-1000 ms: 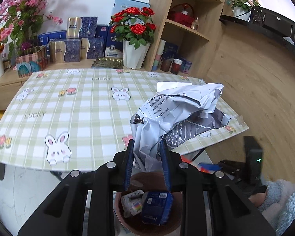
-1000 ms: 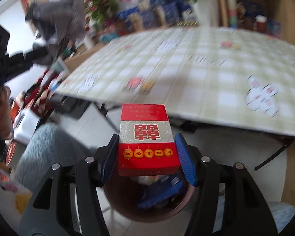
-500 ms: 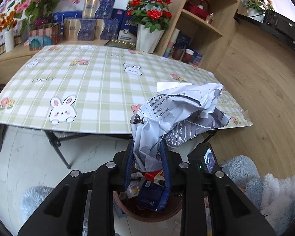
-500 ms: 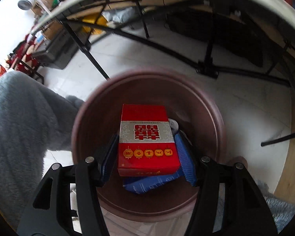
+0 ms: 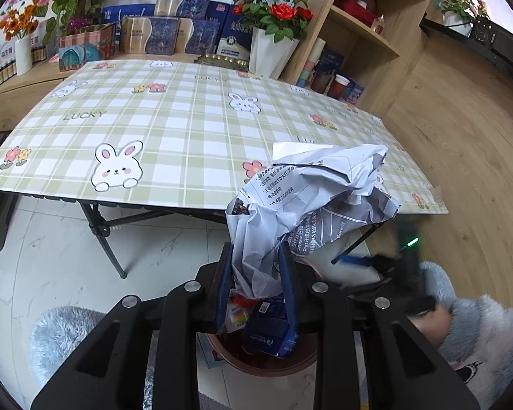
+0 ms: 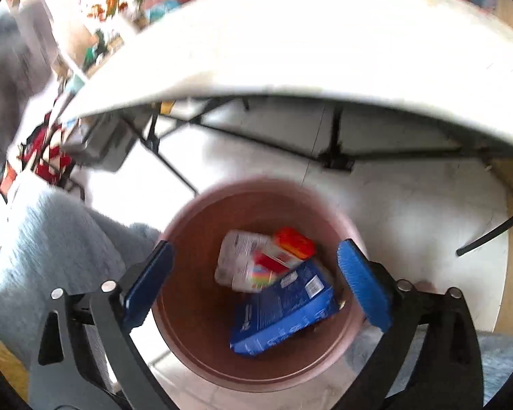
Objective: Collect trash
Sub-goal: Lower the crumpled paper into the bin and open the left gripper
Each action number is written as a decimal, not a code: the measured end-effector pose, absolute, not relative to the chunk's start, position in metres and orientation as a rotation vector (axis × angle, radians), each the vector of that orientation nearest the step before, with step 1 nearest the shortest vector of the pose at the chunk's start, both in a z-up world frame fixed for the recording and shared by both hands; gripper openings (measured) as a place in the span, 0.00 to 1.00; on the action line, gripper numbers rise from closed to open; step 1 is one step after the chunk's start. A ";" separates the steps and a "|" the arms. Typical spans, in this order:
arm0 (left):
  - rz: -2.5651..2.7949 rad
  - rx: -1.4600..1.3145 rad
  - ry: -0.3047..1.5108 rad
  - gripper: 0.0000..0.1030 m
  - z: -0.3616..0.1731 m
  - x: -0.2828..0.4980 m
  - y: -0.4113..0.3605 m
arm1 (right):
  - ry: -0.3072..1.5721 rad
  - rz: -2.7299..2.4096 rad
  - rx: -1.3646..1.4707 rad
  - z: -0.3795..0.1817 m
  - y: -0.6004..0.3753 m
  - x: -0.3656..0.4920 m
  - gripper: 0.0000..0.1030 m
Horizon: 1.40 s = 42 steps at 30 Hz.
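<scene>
My left gripper [image 5: 256, 256] is shut on a crumpled grey-and-white plastic mailer bag [image 5: 311, 198], which it holds above the brown round bin [image 5: 263, 365] on the floor. In the right wrist view my right gripper [image 6: 254, 263] hangs over the same bin [image 6: 201, 328]; its jaws are opening wide and nothing is between them. The red box [image 6: 292, 244] lies tilted inside the bin, on a white packet [image 6: 236, 259] and a blue box [image 6: 284, 311].
The folding table with a green checked bunny cloth [image 5: 174, 130] stands just beyond the bin, its black legs [image 5: 102, 235] on the white tiled floor. A person's fluffy grey-clad legs [image 6: 51, 239] flank the bin. Shelves and flower vases [image 5: 273, 51] line the back.
The right gripper dropped down over the bin, opened and let go of the red box, which now lies in the bin. The left gripper sank toward the bin with the bag still held.
</scene>
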<state>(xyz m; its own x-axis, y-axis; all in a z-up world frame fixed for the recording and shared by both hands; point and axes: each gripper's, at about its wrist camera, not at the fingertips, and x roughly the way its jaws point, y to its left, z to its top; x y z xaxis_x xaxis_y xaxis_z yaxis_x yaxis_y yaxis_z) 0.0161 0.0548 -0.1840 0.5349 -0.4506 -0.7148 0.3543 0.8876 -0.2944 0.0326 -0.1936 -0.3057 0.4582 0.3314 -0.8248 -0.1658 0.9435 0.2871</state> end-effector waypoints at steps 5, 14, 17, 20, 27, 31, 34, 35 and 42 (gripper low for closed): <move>-0.528 -0.062 0.949 0.26 -0.201 0.017 0.037 | 0.814 0.169 0.159 -0.240 -0.220 0.014 0.94; -0.592 0.093 1.079 0.27 -0.250 0.029 -0.012 | 0.635 0.036 0.122 -0.185 -0.253 -0.006 0.94; -0.590 0.207 1.083 0.28 -0.267 0.031 -0.032 | 0.631 0.012 0.119 -0.184 -0.257 -0.010 0.94; -0.603 0.259 1.111 0.28 -0.290 0.035 -0.044 | 0.633 0.002 0.121 -0.188 -0.260 -0.013 0.94; -0.589 0.246 1.282 0.28 -0.345 0.048 -0.043 | 0.668 -0.008 0.107 -0.198 -0.258 -0.017 0.94; -0.597 0.253 1.322 0.30 -0.353 0.049 -0.044 | 0.681 -0.010 0.113 -0.201 -0.255 -0.014 0.94; -0.588 0.263 1.327 0.41 -0.355 0.051 -0.046 | 0.685 -0.005 0.111 -0.202 -0.252 -0.012 0.94; -0.586 0.260 1.321 0.42 -0.354 0.052 -0.045 | 0.689 -0.003 0.110 -0.203 -0.250 -0.011 0.94; -0.577 0.275 1.174 0.84 -0.327 0.044 -0.048 | 0.711 0.000 0.100 -0.209 -0.244 -0.009 0.94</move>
<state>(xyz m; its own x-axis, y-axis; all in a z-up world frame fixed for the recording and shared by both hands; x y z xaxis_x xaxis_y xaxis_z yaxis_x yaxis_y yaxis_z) 0.0435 -0.0480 -0.3272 0.2649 -0.2812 -0.9224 0.5582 0.8247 -0.0911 -0.0090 -0.2444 -0.2090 0.7579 0.0344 -0.6515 0.0336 0.9952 0.0916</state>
